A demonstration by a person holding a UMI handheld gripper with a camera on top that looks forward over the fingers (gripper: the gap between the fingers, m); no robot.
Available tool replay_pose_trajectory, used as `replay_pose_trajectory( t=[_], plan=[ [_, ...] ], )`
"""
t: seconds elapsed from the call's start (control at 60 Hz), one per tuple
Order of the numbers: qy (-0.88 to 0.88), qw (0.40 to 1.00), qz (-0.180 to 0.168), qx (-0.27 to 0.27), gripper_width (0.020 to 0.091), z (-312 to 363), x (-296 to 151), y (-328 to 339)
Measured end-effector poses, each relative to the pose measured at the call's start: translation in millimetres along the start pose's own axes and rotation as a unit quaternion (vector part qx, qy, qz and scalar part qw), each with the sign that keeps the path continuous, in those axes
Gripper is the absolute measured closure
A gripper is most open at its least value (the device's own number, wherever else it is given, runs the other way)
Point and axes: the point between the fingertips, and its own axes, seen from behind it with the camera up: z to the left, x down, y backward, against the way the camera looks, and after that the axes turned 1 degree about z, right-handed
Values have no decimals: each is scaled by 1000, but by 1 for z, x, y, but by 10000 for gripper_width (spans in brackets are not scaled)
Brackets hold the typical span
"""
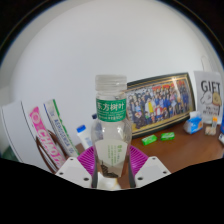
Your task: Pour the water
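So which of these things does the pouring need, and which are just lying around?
For the job:
bottle, upright between the claw's fingers, which seem to grip it

Just lying about:
framed photo
green blocks
gift box
cartons
desk

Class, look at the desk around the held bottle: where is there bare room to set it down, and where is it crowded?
The gripper is shut on the bottle. Bare desk shows right of the bottle, in front of the framed photo, past the green bits. The left is crowded with cartons and a small bottle; the far right has small items under the gift box.
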Motion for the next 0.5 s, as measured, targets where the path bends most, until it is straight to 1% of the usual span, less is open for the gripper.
replay_pose_trajectory(
  t=[0.083,0.1,0.183,0.317,0.5],
  plan=[
    [90,995,16,47,676,-47,9,-6],
    [103,993,16,52,677,-59,14,-6],
    [132,988,35,73,676,-94,33,-9],
    [130,986,63,81,677,-132,70,-15],
    [136,983,93,87,678,-155,112,-20]
  ],
)
